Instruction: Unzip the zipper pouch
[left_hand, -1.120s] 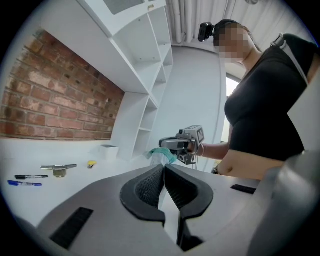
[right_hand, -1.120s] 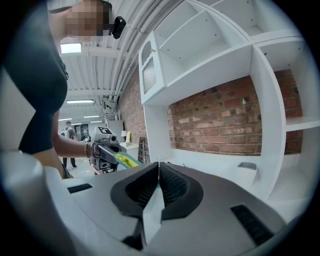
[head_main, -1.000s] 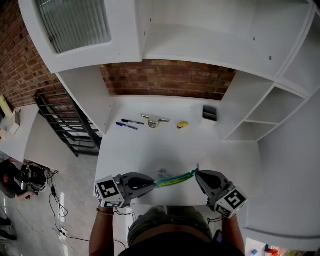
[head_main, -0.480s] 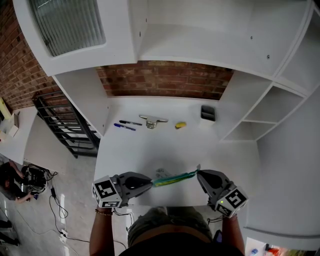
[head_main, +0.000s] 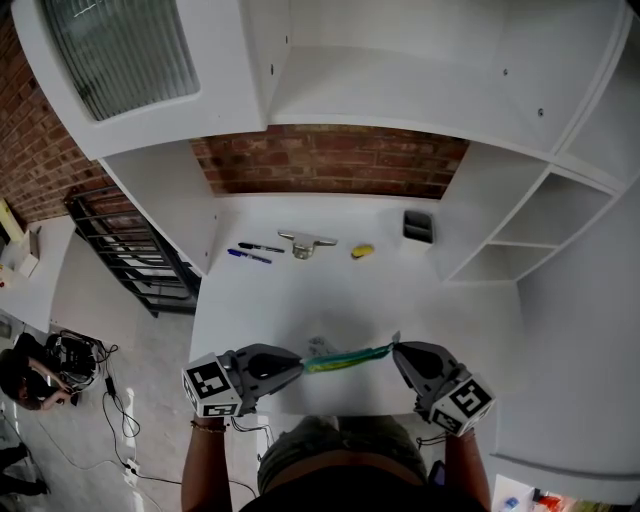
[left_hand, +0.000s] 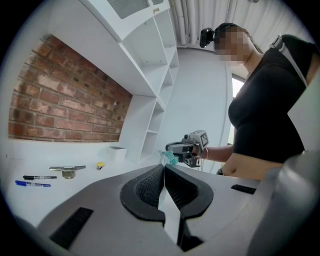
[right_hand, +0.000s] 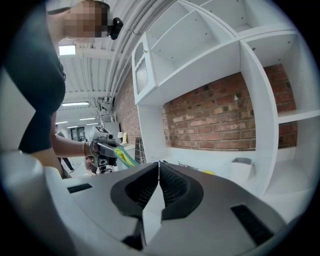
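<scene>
The black bin at the back of the table is too far off to show any contents. The zipper pouch hangs taut over the near edge, with the left gripper and right gripper each clamped on one end, unchanged from a second ago. Open tabletop lies beyond.

The middle of the desk is bare and gives open passage. Along the back, near the brick wall, lie two pens, a metal bracket, a yellow object and a small tray, with gaps between them. The shelf unit closes the right side. The zipper pouch, clamped between left gripper and right gripper, spans the near edge.
</scene>
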